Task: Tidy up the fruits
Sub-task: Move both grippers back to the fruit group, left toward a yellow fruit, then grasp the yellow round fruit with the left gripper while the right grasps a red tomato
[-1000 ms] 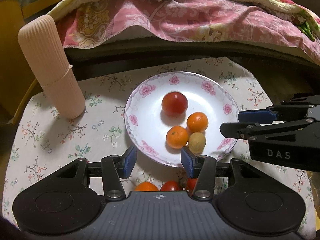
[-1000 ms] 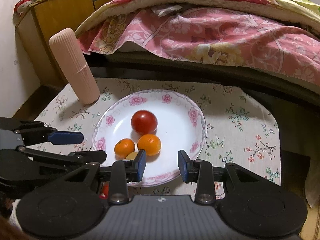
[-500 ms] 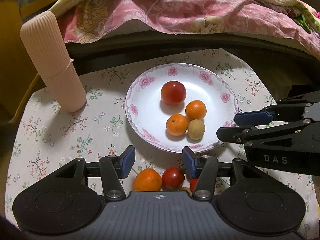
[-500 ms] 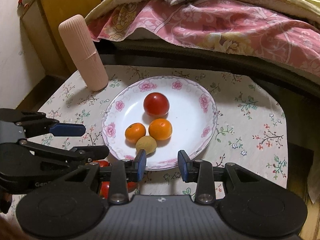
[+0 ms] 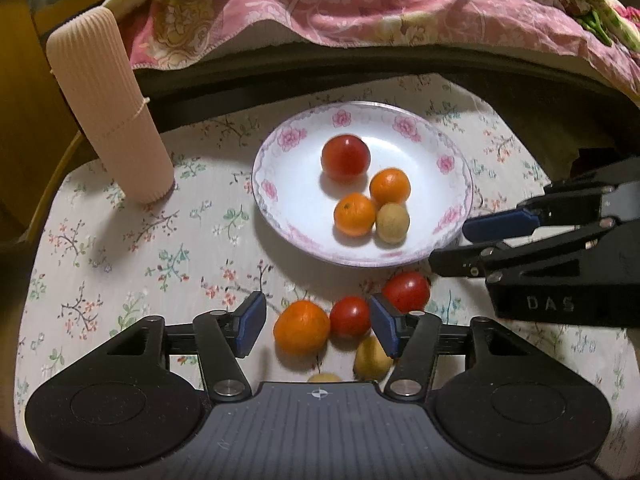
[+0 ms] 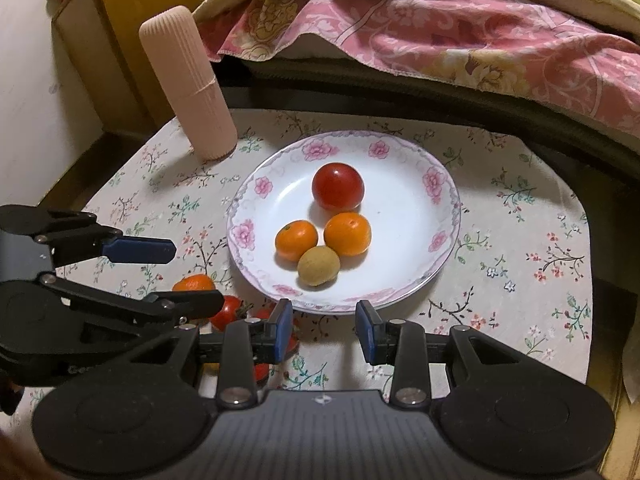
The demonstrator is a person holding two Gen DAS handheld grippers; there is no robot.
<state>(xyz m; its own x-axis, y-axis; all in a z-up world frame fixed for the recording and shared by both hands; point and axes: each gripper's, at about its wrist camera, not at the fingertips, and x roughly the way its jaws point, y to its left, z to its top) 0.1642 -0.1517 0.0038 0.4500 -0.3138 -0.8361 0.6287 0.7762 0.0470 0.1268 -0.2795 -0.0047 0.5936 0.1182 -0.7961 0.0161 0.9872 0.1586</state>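
Fruits part sorted: four on the plate, the rest loose at the table's near edge.

We see one tomato (image 6: 338, 191), two oranges and a brown fruit (image 6: 318, 265) on the flowered plate (image 6: 256, 216) at the table's (image 6: 520, 264) centre. Near the front edge lie a loose orange (image 5: 301, 327), two tomatoes and two brown fruits. Our left gripper (image 5: 318, 330) hovers over these, jaws opening, gripping nothing. Our right gripper (image 6: 324, 326) stands released, empty, at the plate's near rim. A ribbed pink cylinder (image 6: 188, 84) occupies the far left corner.
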